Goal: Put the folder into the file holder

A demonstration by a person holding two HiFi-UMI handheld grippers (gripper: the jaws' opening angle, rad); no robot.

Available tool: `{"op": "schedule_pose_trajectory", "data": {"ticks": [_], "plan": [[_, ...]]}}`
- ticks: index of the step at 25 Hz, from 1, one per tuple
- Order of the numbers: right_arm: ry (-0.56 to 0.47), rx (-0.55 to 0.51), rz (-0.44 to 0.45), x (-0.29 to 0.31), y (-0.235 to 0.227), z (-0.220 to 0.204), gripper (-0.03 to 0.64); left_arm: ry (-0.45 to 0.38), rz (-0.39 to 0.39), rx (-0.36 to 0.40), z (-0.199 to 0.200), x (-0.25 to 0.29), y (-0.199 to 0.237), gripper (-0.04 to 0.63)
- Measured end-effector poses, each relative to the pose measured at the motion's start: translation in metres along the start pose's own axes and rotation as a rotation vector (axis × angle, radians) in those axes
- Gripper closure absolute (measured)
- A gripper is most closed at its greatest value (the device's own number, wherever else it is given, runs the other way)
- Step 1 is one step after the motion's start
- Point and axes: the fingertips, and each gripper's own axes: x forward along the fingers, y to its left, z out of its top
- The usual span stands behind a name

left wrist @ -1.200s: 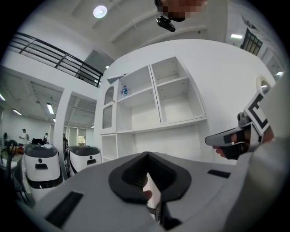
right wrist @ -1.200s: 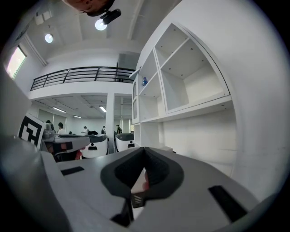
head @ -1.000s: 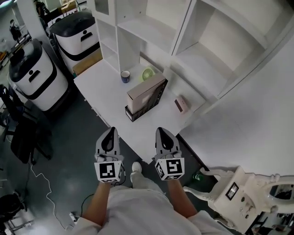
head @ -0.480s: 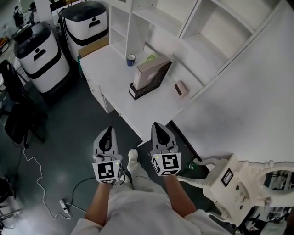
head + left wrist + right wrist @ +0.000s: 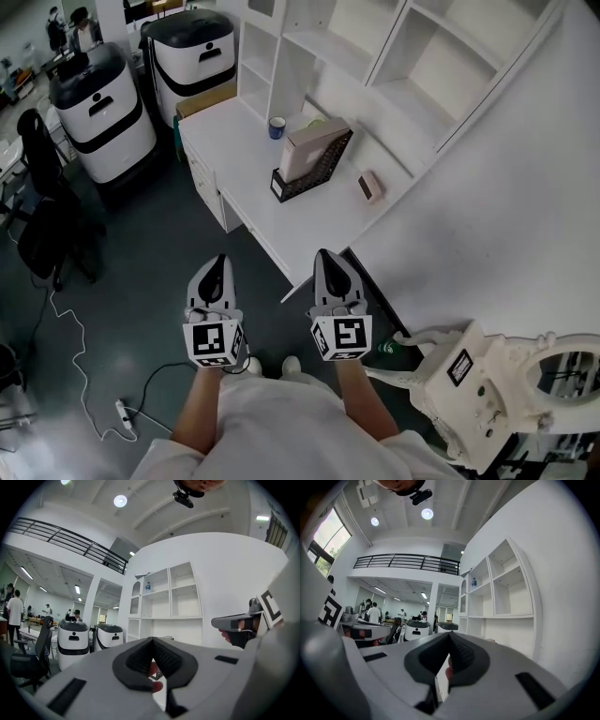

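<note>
Found the left gripper (image 5: 217,262), a smooth grey moulded shell with ribbed black pads and a marker cube at the rear, clenched: pads meeting at the tip, nothing grasped. Found the right gripper (image 5: 324,255), of the same build, likewise clenched and holding nothing. Noted both held side by side, pointing level, above a dark glossy floor (image 5: 141,281) and short of the near edge of the matte white rectangular desk (image 5: 246,178). Located the pale tan, flat rectangular folder (image 5: 307,150), of a dull card-like finish, already standing on edge inside the black wire-mesh file holder (image 5: 323,167), leaning slightly against the holder's wall. Confirmed the holder resting on the desk top, ahead of the grippers and well apart from both, nearer the right gripper's line than the left's. Recorded a small blue cylindrical cup (image 5: 277,127) just beyond the holder and a small tan box-shaped item (image 5: 369,187) on the desk to the holder's right, neither touching it. Observed white open-fronted shelving (image 5: 375,56) with plain flat boards rising behind the desk. Could not determine the folder's exact material from these views.
</note>
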Motion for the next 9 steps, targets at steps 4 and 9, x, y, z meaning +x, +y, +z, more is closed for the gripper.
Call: {"op": "schedule_pose_trajectory", "data": {"ticks": [4, 9], "plan": [[-0.031, 0.004, -0.008, 0.003, -0.019, 0.009, 0.623, -0.013, -0.008, 0.002, 0.013, 0.01, -0.013, 0.606], [-0.048, 0.033, 0.016, 0.004, -0.036, 0.013, 0.622, -0.019, -0.042, 0.037, 0.026, 0.025, -0.038, 0.606]]}}
